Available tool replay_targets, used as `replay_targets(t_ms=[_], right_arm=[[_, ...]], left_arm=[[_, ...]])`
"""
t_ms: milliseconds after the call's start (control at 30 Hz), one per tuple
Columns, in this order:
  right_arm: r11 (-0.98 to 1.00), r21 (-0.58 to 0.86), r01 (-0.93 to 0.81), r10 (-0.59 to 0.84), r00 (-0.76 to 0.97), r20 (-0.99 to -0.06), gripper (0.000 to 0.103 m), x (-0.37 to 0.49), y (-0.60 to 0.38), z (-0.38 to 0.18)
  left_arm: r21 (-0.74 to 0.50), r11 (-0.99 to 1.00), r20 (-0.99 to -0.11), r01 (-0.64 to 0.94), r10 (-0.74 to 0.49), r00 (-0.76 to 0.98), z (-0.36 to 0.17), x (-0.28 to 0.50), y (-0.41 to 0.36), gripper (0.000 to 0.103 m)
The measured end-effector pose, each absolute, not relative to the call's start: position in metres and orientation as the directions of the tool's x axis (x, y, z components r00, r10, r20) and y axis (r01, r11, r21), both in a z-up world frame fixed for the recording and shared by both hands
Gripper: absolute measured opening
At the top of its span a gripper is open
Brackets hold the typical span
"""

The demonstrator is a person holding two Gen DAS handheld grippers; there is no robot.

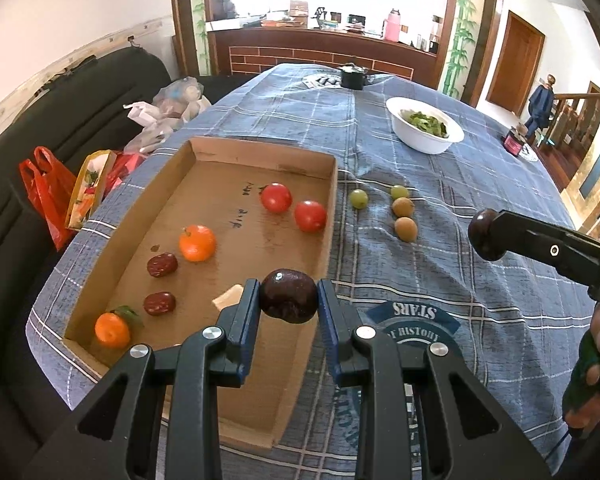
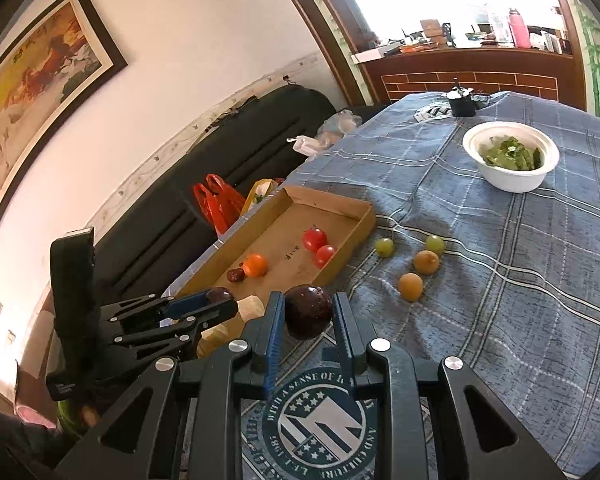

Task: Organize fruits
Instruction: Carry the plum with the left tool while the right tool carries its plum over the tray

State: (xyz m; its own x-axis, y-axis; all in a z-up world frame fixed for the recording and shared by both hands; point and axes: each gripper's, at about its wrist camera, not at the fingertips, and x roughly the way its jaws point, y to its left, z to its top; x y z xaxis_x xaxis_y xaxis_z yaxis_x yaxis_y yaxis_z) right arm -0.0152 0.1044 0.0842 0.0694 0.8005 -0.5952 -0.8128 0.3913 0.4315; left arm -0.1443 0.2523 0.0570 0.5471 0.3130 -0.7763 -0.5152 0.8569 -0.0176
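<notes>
My left gripper (image 1: pixel 288 296) is shut on a dark plum (image 1: pixel 287 295), held over the near right part of the cardboard tray (image 1: pixel 260 152). My right gripper (image 2: pixel 308 314) is shut on another dark plum (image 2: pixel 309 311), above the tablecloth to the right of the tray (image 2: pixel 360 224). In the tray lie two tomatoes (image 1: pixel 276 197), two oranges (image 1: pixel 197 242) and two red dates (image 1: pixel 162 265). Two green grapes (image 1: pixel 358 198) and two brown longans (image 1: pixel 403 207) lie on the cloth right of the tray.
A white bowl of greens (image 1: pixel 426 125) stands further back on the blue plaid tablecloth (image 1: pixel 480 184). A black pot (image 1: pixel 353 75) sits at the far end. A dark sofa (image 1: pixel 60 120) with red bags (image 1: pixel 46 196) is left of the table.
</notes>
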Motion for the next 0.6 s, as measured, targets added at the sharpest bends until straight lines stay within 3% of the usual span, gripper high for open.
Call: replay_targets(t_ms=[600], right_arm=[[0.383,0.486,-0.785,0.798,0.017,-0.602,0.024,-0.004,0.177,0.069]], left_arm=[[-0.052,0.783,-0.781,-0.62,0.355,0.514,0.059,-0.164,0.329,0.026]])
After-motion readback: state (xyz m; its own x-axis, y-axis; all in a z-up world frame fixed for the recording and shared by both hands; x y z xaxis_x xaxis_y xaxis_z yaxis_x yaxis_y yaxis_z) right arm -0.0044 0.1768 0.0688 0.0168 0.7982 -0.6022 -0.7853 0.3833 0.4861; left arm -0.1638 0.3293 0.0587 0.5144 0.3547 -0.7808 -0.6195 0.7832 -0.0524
